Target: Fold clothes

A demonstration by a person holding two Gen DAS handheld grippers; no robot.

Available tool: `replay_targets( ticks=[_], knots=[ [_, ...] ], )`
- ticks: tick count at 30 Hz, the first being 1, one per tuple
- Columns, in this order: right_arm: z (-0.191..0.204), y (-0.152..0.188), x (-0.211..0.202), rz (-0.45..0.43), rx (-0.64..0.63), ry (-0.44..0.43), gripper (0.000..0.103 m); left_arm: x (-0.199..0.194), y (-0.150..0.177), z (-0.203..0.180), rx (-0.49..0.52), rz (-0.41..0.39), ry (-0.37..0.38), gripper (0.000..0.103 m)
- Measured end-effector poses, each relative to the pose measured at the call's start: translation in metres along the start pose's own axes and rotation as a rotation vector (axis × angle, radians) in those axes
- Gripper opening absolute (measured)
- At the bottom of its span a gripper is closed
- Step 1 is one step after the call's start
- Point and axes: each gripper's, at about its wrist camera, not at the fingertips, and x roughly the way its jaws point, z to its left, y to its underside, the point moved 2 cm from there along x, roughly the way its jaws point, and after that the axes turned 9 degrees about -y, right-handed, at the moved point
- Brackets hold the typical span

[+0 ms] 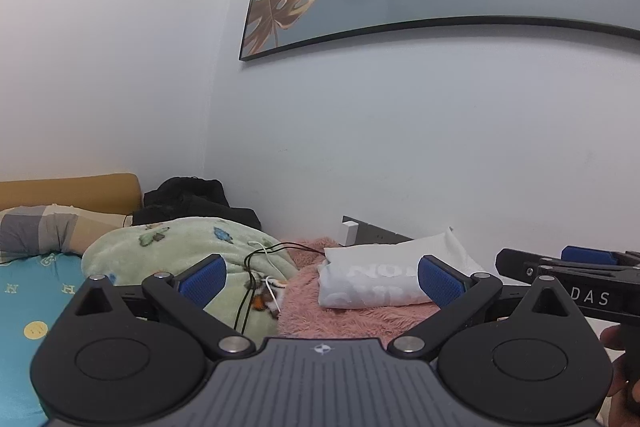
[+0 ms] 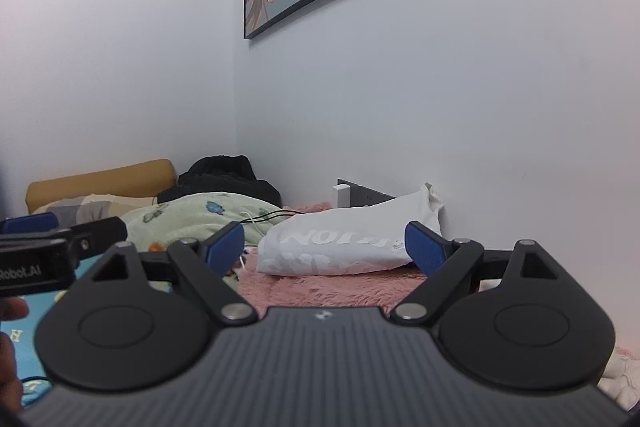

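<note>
Folded white printed T-shirt (image 2: 340,251): lies on pink fleece blanket (image 2: 320,287), ahead of and between the jaws. Left gripper (image 1: 322,279) and right gripper (image 2: 326,245): jaws spread wide, empty. Handling, judged: light, soft, limp; pinch a folded edge or corner.

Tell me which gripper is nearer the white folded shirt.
Right. The right gripper faces the white folded shirt squarely, looming close; the left gripper sits further left, shirt off-centre.
</note>
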Motion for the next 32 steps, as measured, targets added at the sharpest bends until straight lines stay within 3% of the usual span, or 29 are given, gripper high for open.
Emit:
replay_targets(
  ticks=[32],
  knots=[
    [0.004, 0.009, -0.002, 0.052, 0.011, -0.015, 0.089, -0.011, 0.001, -0.002, 0.026, 0.002, -0.026, 0.103]
  ],
)
